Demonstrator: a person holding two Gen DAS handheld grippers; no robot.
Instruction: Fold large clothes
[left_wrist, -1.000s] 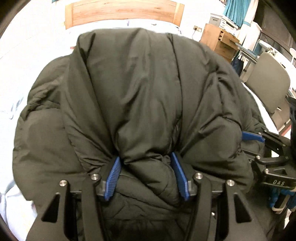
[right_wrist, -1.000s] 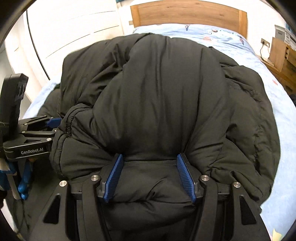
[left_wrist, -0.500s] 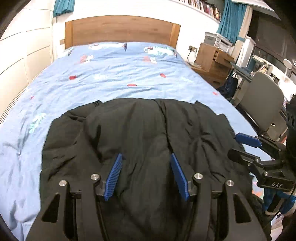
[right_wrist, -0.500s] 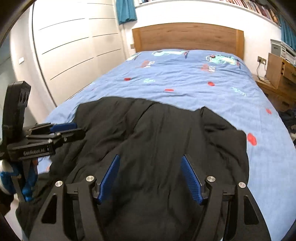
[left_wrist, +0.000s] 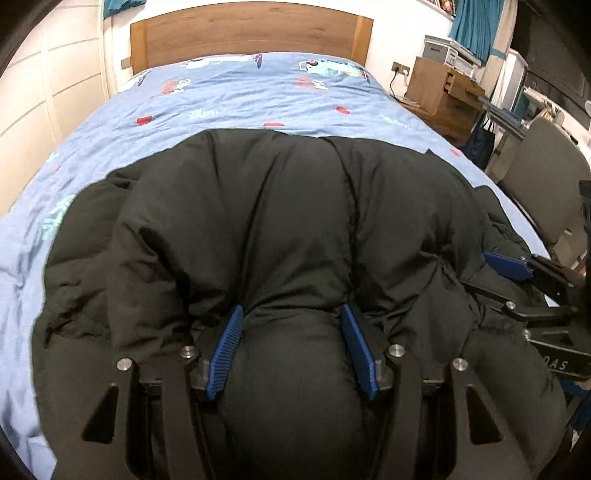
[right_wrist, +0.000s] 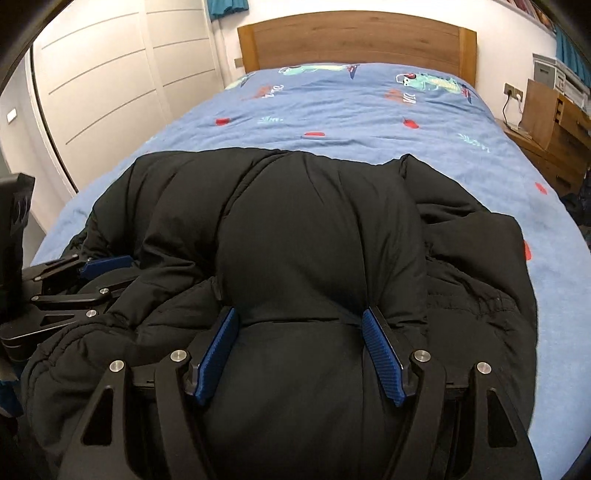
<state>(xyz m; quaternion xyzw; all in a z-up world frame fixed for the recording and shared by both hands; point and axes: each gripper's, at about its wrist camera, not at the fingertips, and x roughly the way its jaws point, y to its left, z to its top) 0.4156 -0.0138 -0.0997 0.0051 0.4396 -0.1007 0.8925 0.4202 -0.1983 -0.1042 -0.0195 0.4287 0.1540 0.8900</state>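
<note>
Jacket, black and puffy, heaped on the blue bed ahead of both pairs of fingers, far edge short of the headboard. Left gripper clamped on a thick roll of padding, blue pads pressed into it on either side; fabric bulging up and forward beyond the tips, more of it spilling back under the fingers. Right gripper gripping another fat fold the same way, pads fairly far apart yet packed full and dented into the cloth. Seen from the left wrist, right gripper off to the right of the fingers, one blue pad lying against the jacket's edge. Seen from the right wrist, left gripper off to the left, tips buried in the jacket. Wooden cabinet beyond the fingers on the right, white wardrobe on the left.
</note>
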